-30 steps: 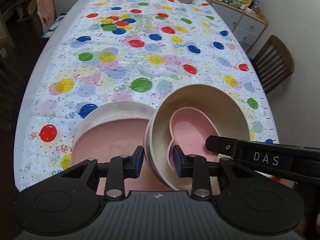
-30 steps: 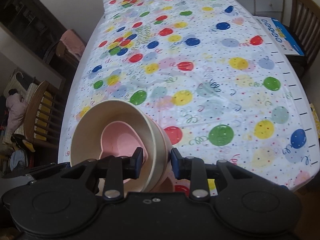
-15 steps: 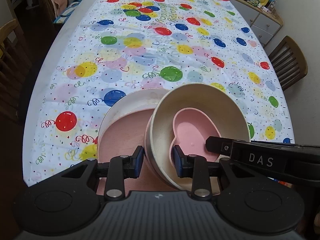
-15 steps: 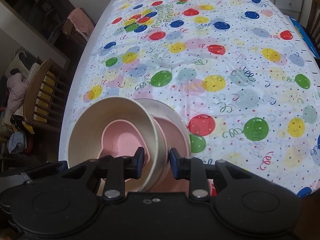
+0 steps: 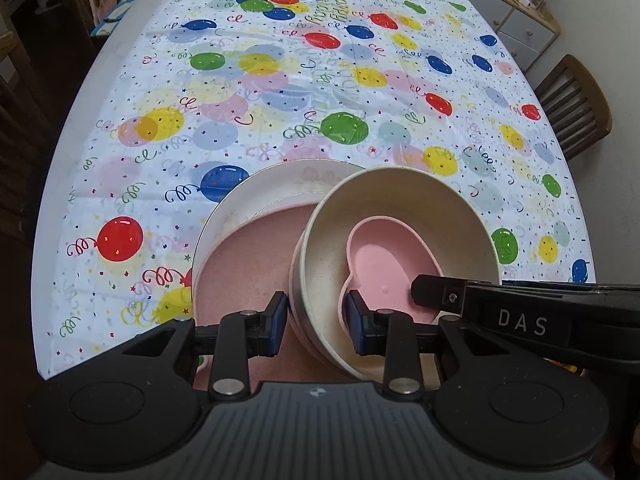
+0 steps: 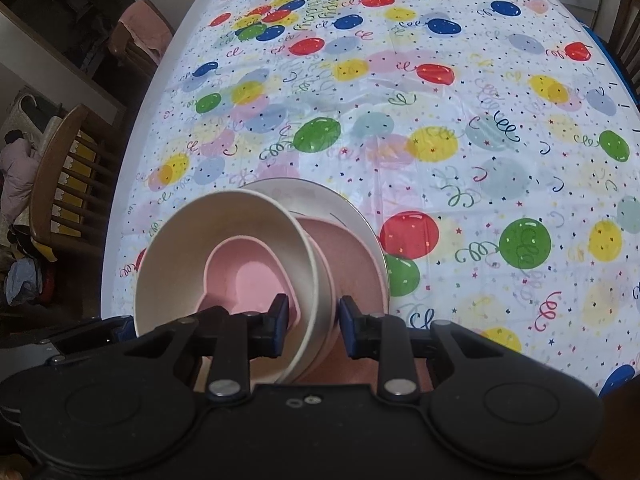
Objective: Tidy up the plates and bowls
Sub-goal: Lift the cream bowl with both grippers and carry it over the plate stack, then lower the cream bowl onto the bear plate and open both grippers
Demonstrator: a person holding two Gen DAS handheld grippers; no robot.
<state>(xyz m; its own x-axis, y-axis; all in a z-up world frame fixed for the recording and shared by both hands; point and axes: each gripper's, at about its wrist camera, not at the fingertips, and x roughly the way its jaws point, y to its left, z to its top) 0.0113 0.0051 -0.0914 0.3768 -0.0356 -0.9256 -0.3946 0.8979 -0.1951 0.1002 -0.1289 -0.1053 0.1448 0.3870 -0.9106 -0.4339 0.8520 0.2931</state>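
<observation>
Evidently both the left gripper [image 5: 316,322] and right gripper [image 6: 313,326] pinch the cream bowl [image 5: 400,216] rim; uneven release could tip its nested pink heart dish [image 5: 392,264] off the pink plate [image 5: 244,256].

— What's stacked there?
— A cream bowl [image 5: 400,208], tilted, nested in a pink bowl [image 5: 294,280], with a pink heart-shaped dish [image 5: 390,256] inside.
— Underneath?
— A pink plate [image 5: 248,260] on a white plate [image 5: 256,188], near the table edge.
</observation>
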